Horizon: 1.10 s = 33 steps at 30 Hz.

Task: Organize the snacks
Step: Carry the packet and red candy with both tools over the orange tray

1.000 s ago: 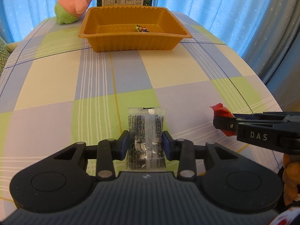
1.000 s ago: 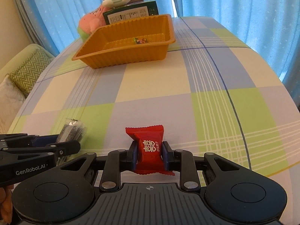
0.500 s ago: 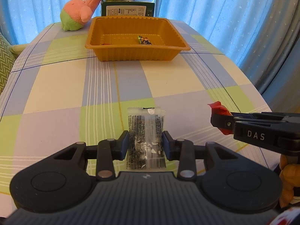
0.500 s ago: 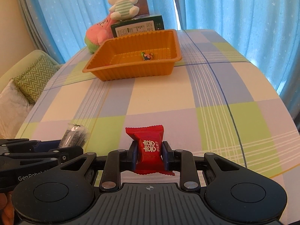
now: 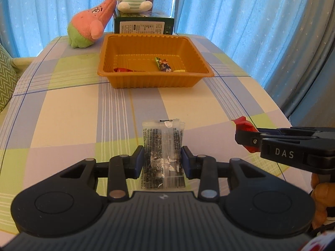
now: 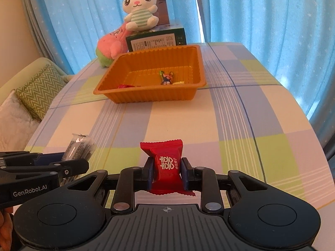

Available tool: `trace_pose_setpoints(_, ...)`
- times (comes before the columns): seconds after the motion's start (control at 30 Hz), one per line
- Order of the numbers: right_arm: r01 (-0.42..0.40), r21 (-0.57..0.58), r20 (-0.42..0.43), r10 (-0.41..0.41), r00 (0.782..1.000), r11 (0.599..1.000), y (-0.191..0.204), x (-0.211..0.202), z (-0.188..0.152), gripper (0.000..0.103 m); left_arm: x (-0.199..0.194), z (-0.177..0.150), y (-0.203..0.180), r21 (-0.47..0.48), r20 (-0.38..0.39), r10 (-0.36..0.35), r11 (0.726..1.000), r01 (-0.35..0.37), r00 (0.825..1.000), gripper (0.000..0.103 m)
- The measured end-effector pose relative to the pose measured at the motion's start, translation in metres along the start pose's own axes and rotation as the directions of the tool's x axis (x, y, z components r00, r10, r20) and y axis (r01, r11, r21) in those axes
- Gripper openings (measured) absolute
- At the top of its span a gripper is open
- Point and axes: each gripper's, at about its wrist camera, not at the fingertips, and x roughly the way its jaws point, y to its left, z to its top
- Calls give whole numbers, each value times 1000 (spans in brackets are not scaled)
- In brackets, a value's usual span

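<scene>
The carrying step is judged to be in hand: the left tongs (image 5: 162, 163) are clamped on a clear packet (image 5: 162, 146) with dark print, and the right tongs (image 6: 166, 173) are clamped on a red sweet (image 6: 166, 163) with white characters, both held above the checked worktop (image 5: 73, 108). The orange tray (image 5: 153, 79), well ahead, holds a few wrapped sweets. Next, both snacks would need to be carried over its rim and released inside.
</scene>
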Motion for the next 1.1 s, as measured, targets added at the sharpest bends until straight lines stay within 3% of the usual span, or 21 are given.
trace_pose_setpoints(0.6, 0, -53, 18, 1, 1000, 999, 3, 15, 47, 27, 13, 47, 14, 6, 15, -41, 999, 41, 999, 34)
trace_pose_setpoints(1.1, 13, -115, 25, -10, 1000, 993, 3, 36, 85, 27, 27, 83, 16, 102, 12, -13, 995, 11, 1000, 34)
